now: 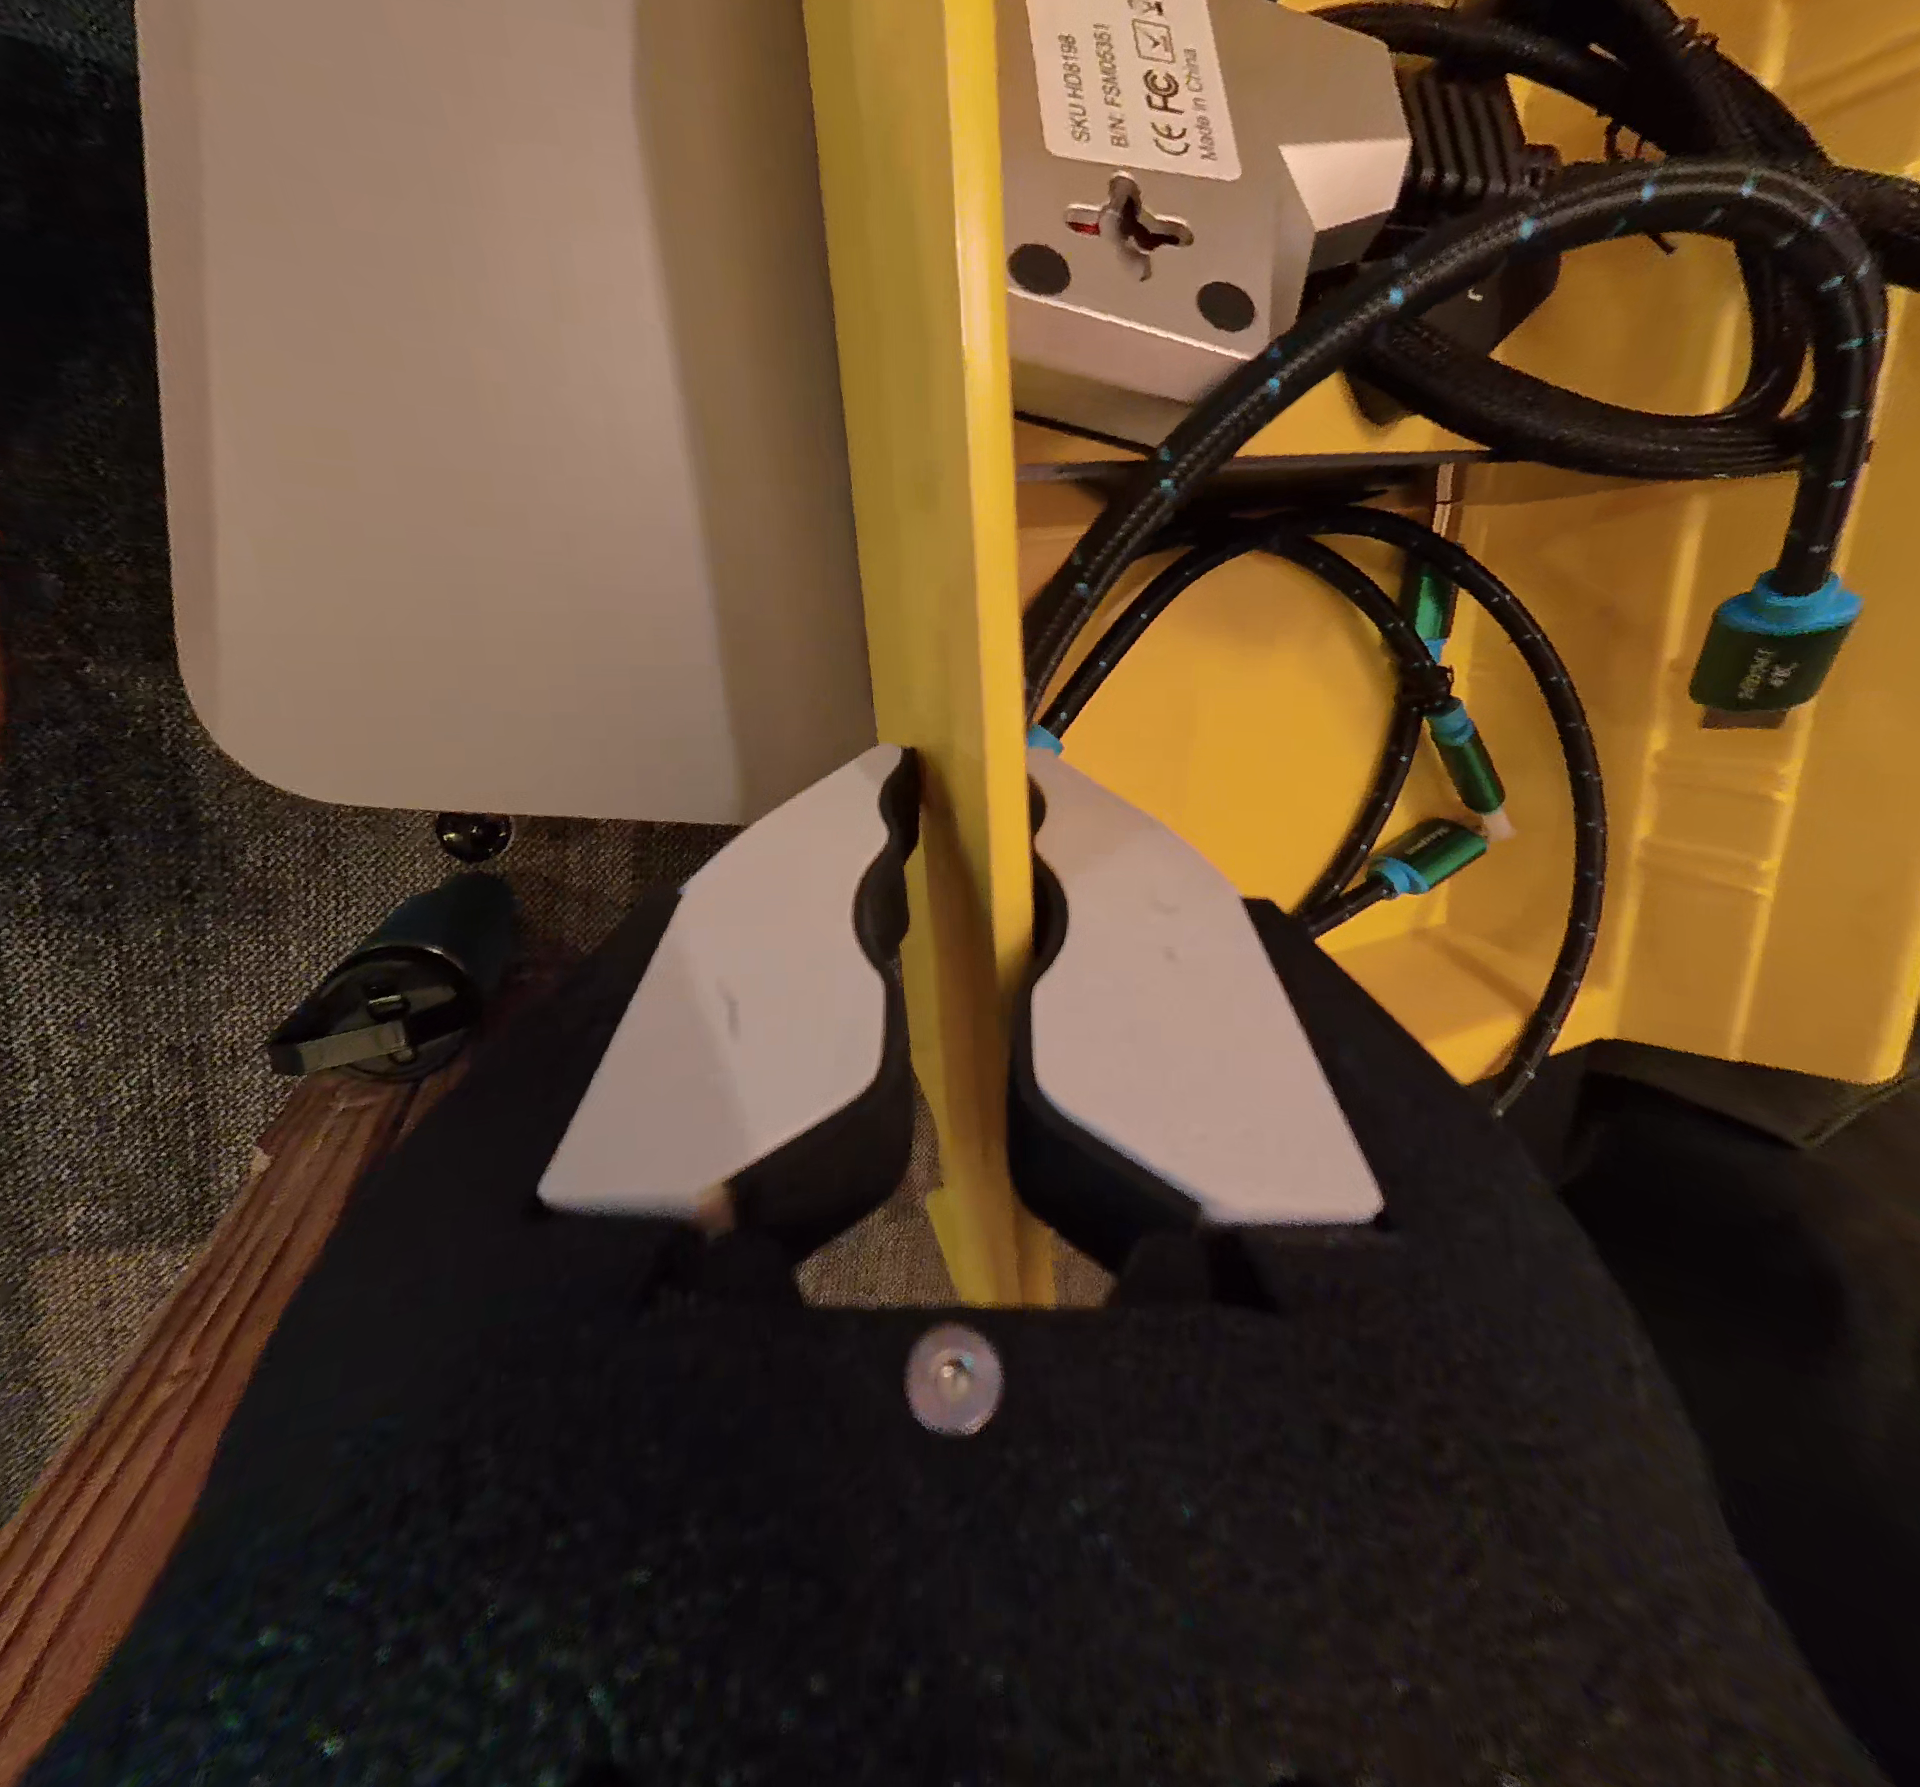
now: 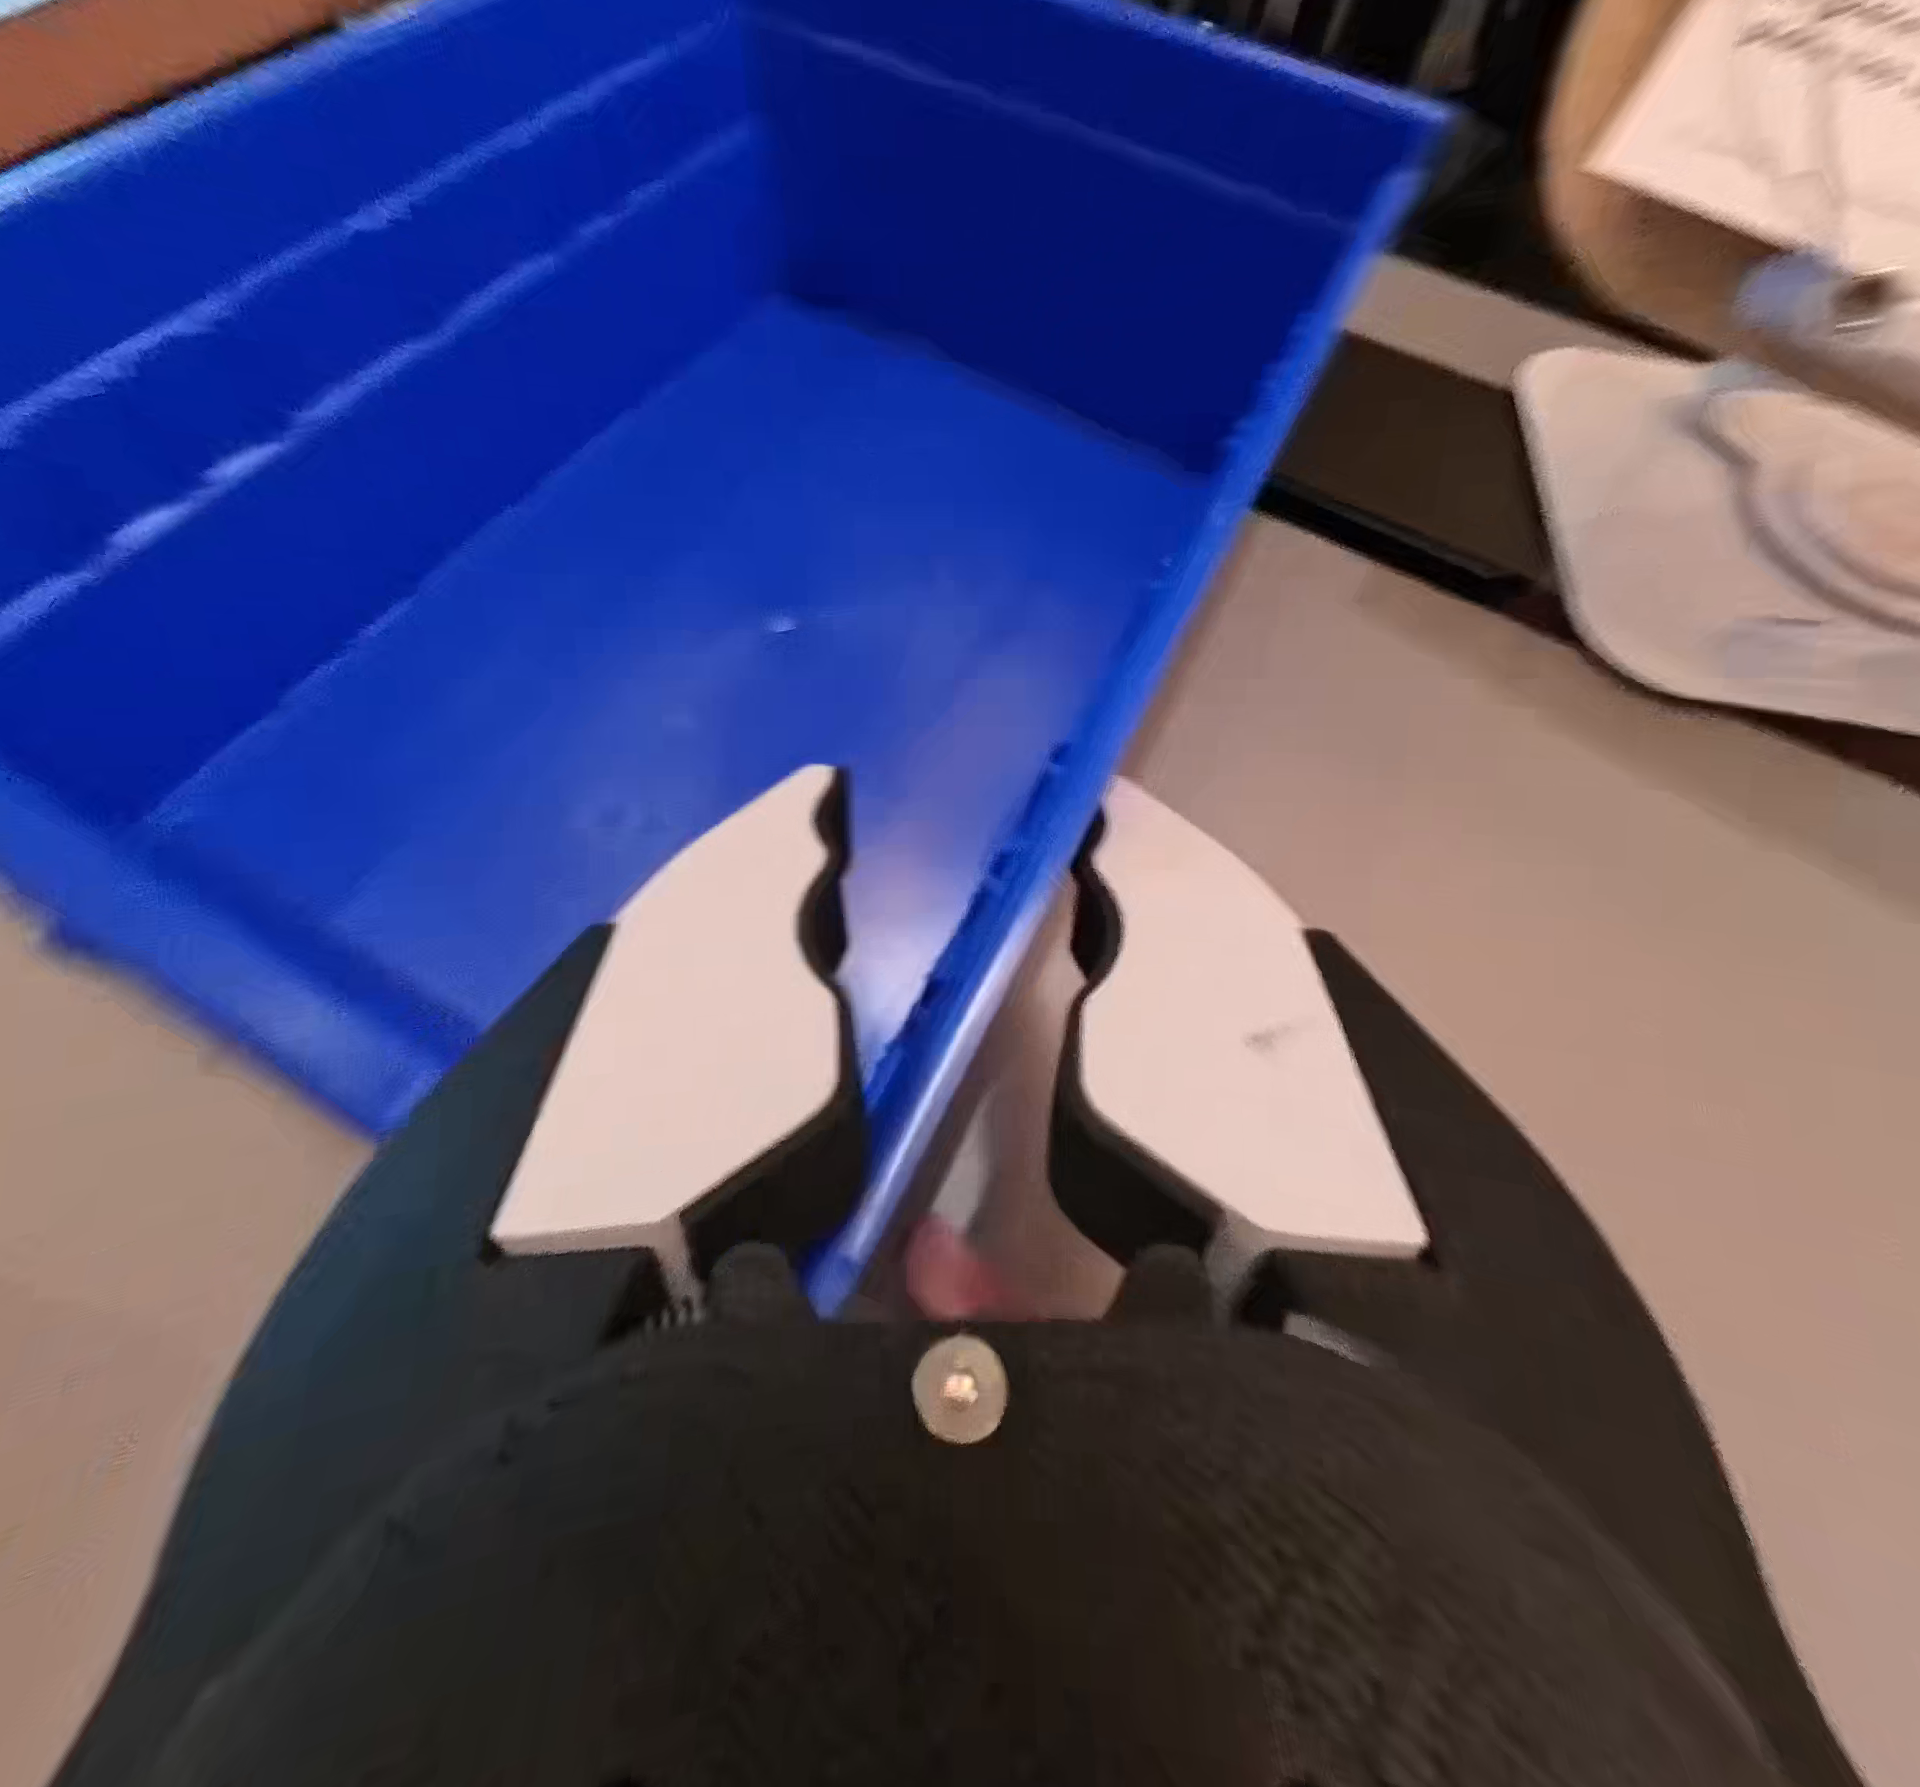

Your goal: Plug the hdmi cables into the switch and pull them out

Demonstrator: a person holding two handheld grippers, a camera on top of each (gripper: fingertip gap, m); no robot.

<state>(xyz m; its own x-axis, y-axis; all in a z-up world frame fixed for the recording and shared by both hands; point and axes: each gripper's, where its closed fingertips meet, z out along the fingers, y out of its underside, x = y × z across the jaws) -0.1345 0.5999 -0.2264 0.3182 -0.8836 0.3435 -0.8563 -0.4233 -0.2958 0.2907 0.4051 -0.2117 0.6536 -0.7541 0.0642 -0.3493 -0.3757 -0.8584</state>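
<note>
White label on silver switch

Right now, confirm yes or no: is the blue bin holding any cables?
No. The right wrist view shows the blue bin with a bare floor; the cables lie in the yellow bin with the switch.

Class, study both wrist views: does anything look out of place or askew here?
Yes. The yellow bin is tipped up, the left gripper clamping its wall, so the switch shows its labelled underside and the HDMI cables lie tangled against it. The right gripper straddles the wall of a blue bin.
</note>
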